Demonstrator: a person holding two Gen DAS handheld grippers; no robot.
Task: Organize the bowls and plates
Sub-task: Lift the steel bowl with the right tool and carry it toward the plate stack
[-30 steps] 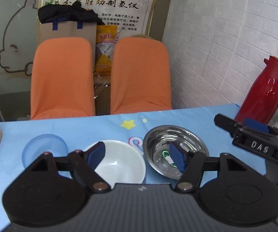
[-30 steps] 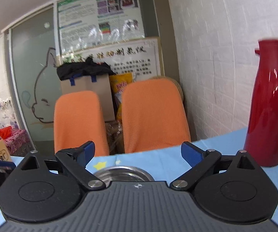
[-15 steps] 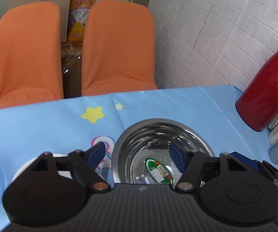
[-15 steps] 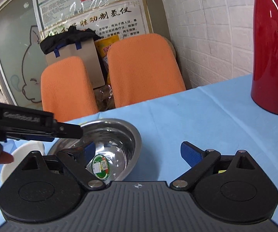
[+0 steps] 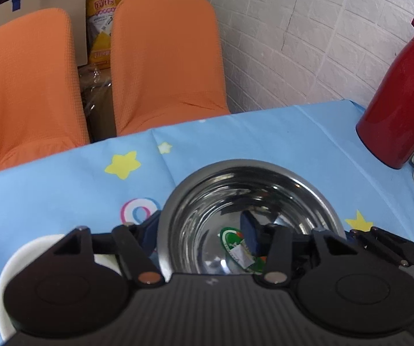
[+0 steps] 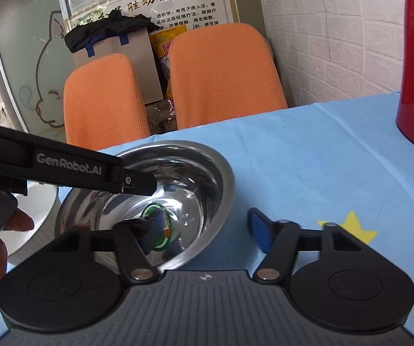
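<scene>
While both grippers straddle the shiny round steel bowl's rim, left gripper and right gripper sit spread wide, gripping nothing.

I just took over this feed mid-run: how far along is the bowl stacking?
Nothing looks nested yet. The steel bowl sits on the tablecloth beside the white bowl, each on its own. In hand: the left gripper and right gripper are both open, each straddling the steel bowl's rim with one finger inside, not yet clamped. Left: close, lift, and stack it with the others.
</scene>
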